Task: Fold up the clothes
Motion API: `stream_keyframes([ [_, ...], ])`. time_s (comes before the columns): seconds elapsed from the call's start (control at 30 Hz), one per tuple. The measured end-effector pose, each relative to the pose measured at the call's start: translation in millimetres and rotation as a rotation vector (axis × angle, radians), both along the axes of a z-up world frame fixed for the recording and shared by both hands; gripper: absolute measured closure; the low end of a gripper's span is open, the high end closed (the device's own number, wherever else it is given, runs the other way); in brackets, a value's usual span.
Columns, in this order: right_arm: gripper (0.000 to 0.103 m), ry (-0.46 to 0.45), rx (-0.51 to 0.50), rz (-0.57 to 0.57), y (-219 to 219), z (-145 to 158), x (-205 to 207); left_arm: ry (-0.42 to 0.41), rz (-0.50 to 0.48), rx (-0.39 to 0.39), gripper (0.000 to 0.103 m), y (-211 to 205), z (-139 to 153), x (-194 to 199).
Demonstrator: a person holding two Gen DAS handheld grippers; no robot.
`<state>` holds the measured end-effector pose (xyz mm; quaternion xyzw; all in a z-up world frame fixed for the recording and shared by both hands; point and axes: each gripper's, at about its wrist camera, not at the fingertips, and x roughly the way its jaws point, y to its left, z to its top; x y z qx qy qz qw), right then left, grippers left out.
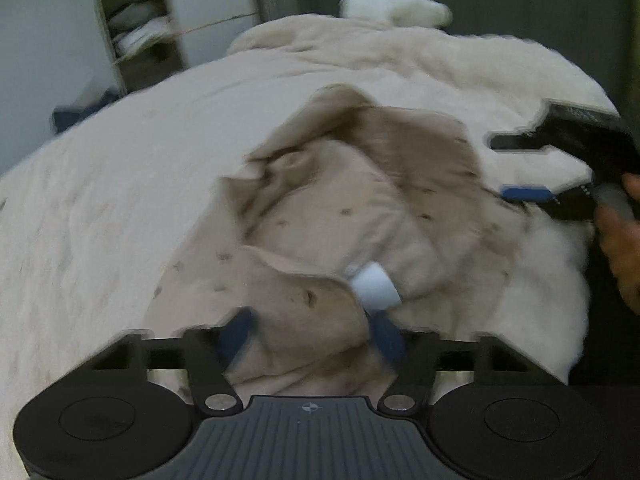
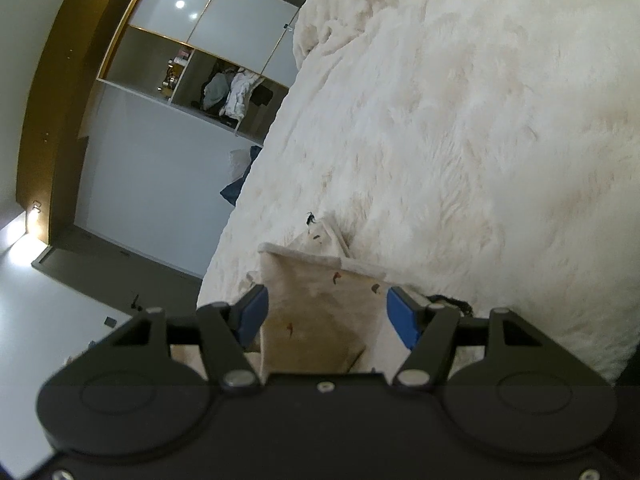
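Note:
A beige garment [image 1: 340, 208] with small dark prints lies crumpled on a fluffy cream blanket [image 1: 120, 184]; a white label [image 1: 376, 286] shows at its near fold. My left gripper [image 1: 314, 336] is down at the near edge, its blue pads apart with a fold of the cloth between them; the view is blurred. My right gripper [image 1: 499, 167] stands open at the garment's right edge, held by a hand [image 1: 620, 240]. In the right wrist view the right gripper [image 2: 328, 314] straddles a flat beige corner of the garment [image 2: 316, 300] without squeezing it.
The blanket [image 2: 460, 120] covers a bed whose left edge drops to the floor. A wardrobe with shelves [image 1: 136, 32] and hanging clothes [image 2: 232, 92] stands beyond. A dark blue cloth [image 2: 236, 188] lies on the floor by the bed. A white fluffy heap [image 1: 396, 8] sits at the far end.

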<state>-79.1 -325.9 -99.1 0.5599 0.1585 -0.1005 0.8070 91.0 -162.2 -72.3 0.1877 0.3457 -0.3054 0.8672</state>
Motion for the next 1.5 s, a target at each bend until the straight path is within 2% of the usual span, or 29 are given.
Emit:
stream_keyframes([
  [0.07,0.039,-0.006,0.006,0.002,-0.5,-0.1,-0.9,-0.056,-0.019,-0.022,0.035,-0.1,13.4,-7.0],
  [0.1,0.039,-0.008,0.009,0.003,-0.8,-0.4,-1.0,-0.089,-0.042,-0.03,0.019,-1.5,20.4,-11.1],
  [0.17,0.039,-0.01,0.021,0.007,-1.9,-1.5,-0.1,-0.139,-0.135,-0.044,0.018,-9.4,33.9,-19.3],
  [0.23,0.038,-0.009,0.035,0.008,-2.8,-3.2,0.7,-0.151,-0.19,-0.034,0.017,-21.1,42.9,-22.6],
  [0.3,0.037,-0.012,0.048,0.006,-3.9,-4.4,0.0,-0.119,-0.229,-0.062,0.017,-34.3,49.4,-20.9],
  [0.43,0.035,-0.024,0.06,-0.002,-5.1,-5.3,-3.2,0.098,-0.222,-0.253,0.017,-60.0,54.3,-10.2],
  [0.5,0.034,-0.029,0.064,-0.005,-5.0,-5.8,-4.4,0.169,-0.169,-0.283,0.017,-75.7,48.5,-4.4],
  [0.57,0.034,-0.032,0.066,-0.004,-4.5,-6.3,-4.9,0.168,-0.101,-0.271,0.023,-87.7,41.1,0.2],
  [0.6,0.034,-0.032,0.067,-0.003,-4.2,-6.5,-5.3,0.152,-0.023,-0.254,0.037,-94.6,33.2,5.1],
  [0.63,0.034,-0.033,0.067,-0.002,-4.0,-6.7,-5.6,0.166,0.026,-0.246,0.054,-97.9,26.8,10.2],
  [0.67,0.034,-0.034,0.067,0.0,-3.9,-6.9,-5.8,0.194,0.057,-0.25,0.062,-98.4,21.5,15.4],
  [0.73,0.033,-0.034,0.067,0.001,-4.0,-6.8,-5.2,0.25,0.107,-0.276,0.092,-96.3,13.0,25.1],
  [0.77,0.033,-0.034,0.068,0.001,-4.6,-7.1,-4.8,0.272,0.12,-0.291,0.1,-93.5,11.7,28.3],
  [0.8,0.033,-0.034,0.069,0.002,-6.0,-7.8,-3.9,0.31,0.139,-0.331,0.102,-87.2,10.7,33.1],
  [0.87,0.033,-0.034,0.068,0.007,-6.8,-8.2,-3.6,0.346,0.152,-0.423,0.102,-73.6,17.8,37.3],
  [0.93,0.033,-0.032,0.065,0.017,-6.5,-8.3,-3.0,0.369,0.15,-0.567,0.102,-49.4,40.3,39.4],
  [0.97,0.032,-0.03,0.064,0.023,-6.5,-8.2,-2.4,0.365,0.152,-0.615,0.102,-40.5,47.8,39.8],
  [1.0,0.032,-0.028,0.063,0.027,-6.0,-8.6,-1.4,0.35,0.162,-0.728,0.102,-17.9,68.1,41.5],
  [1.07,0.032,-0.023,0.063,0.034,-5.2,-9.0,-0.1,0.322,0.196,-0.827,0.102,10.6,86.1,44.8],
  [1.2,0.032,-0.01,0.055,0.043,-3.3,-8.3,2.8,0.232,0.36,-1.068,0.102,116.2,125.8,57.9],
  [1.3,0.032,-0.005,0.049,0.046,-2.4,-7.6,3.1,0.156,0.485,-1.172,0.102,190.6,135.9,53.7],
  [1.4,0.032,-0.001,0.043,0.049,-0.7,-6.9,3.0,0.093,0.542,-1.282,0.102,250.1,142.9,31.5],
  [1.5,0.032,0.008,0.036,0.055,1.0,-6.4,4.7,0.012,0.582,-1.329,0.102,290.8,152.7,8.4],
])
